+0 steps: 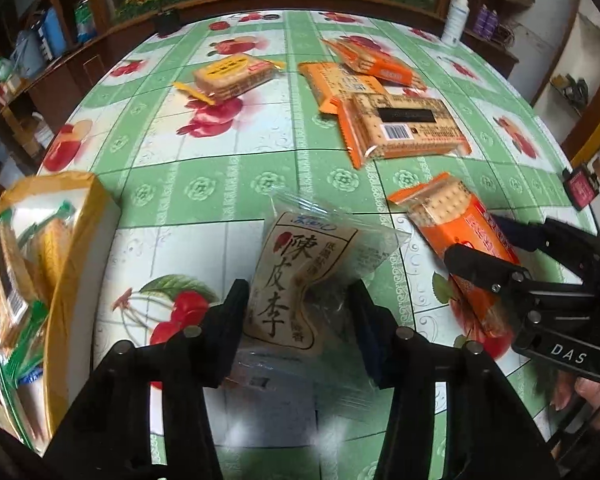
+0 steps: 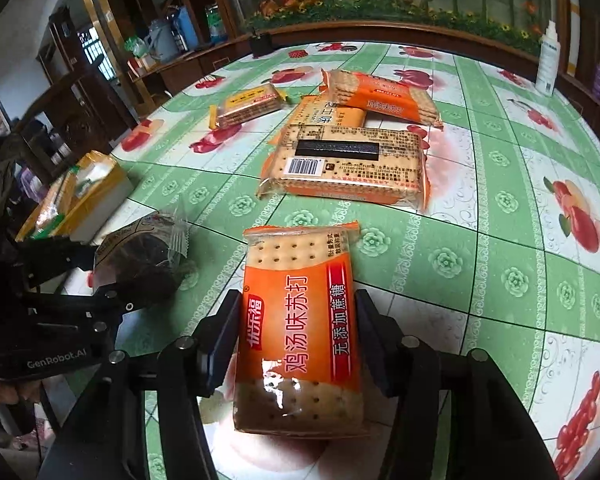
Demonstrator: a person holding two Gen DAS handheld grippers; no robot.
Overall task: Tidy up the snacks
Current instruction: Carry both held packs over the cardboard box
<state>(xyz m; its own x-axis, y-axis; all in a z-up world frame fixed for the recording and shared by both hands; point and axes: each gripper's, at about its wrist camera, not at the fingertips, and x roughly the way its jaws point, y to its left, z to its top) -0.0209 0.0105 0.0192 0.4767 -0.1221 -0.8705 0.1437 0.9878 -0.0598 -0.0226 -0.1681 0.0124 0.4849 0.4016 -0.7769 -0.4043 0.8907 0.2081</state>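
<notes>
My left gripper (image 1: 298, 300) is shut on a clear plum snack bag (image 1: 296, 276) with a beige label, held over the table; the bag also shows in the right wrist view (image 2: 140, 264). My right gripper (image 2: 294, 320) is shut on an orange soda cracker pack (image 2: 300, 332), which also shows in the left wrist view (image 1: 460, 236) with the right gripper (image 1: 484, 248) around it. Three more orange cracker packs (image 1: 400, 124) lie in a loose pile at the middle back. A yellow cracker pack (image 1: 232, 74) lies apart to their left.
A yellow-rimmed box (image 1: 80, 240) with several snack packs inside stands at the left table edge, also in the right wrist view (image 2: 100, 188). The table has a green fruit-print cloth (image 1: 220, 168). A white bottle (image 2: 548, 60) stands at the far right edge. Shelves line the back.
</notes>
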